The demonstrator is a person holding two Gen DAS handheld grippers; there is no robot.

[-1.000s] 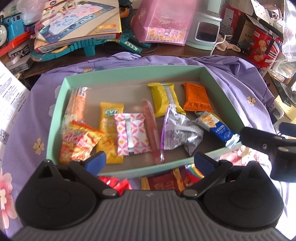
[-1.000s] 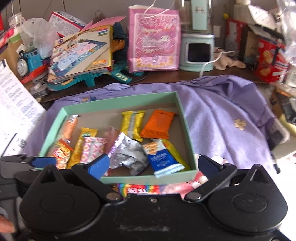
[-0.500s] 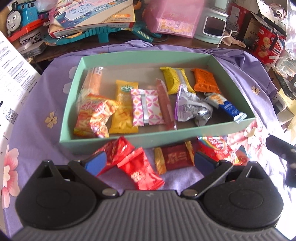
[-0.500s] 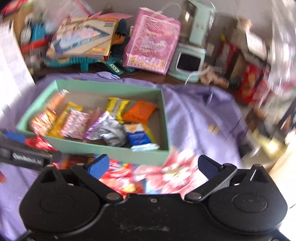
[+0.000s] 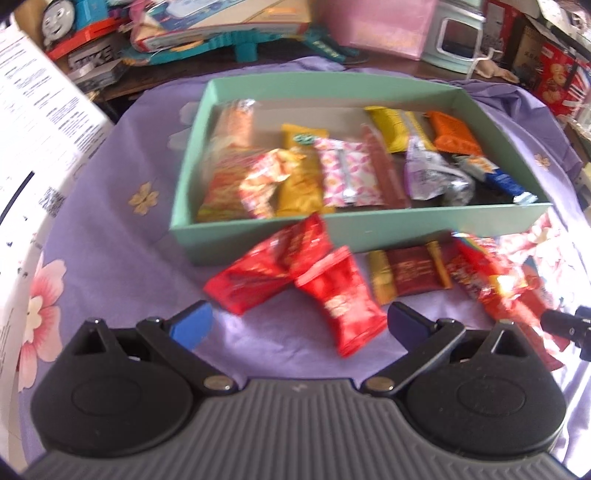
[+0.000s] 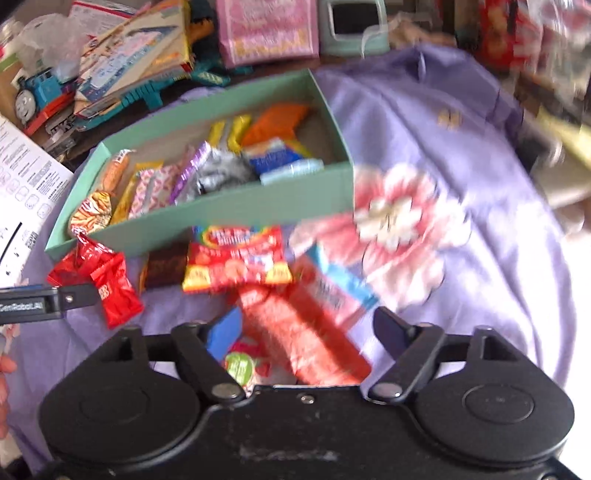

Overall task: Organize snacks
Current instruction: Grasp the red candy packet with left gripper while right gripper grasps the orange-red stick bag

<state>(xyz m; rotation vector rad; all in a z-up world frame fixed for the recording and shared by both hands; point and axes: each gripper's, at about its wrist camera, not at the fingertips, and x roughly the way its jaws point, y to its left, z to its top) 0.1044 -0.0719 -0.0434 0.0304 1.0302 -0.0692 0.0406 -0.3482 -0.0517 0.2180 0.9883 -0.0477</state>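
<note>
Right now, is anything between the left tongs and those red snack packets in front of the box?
Nothing visible. The left tongs are open, with only purple cloth between them and the red packets beside the green box.

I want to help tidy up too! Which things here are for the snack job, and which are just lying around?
For the job:
green box with snacks inside
red packets in front of it
dark red bar
rainbow candy bag
left gripper and right gripper, both open

Just lying around:
toy train
pink gift bag
purple flowered cloth
</note>
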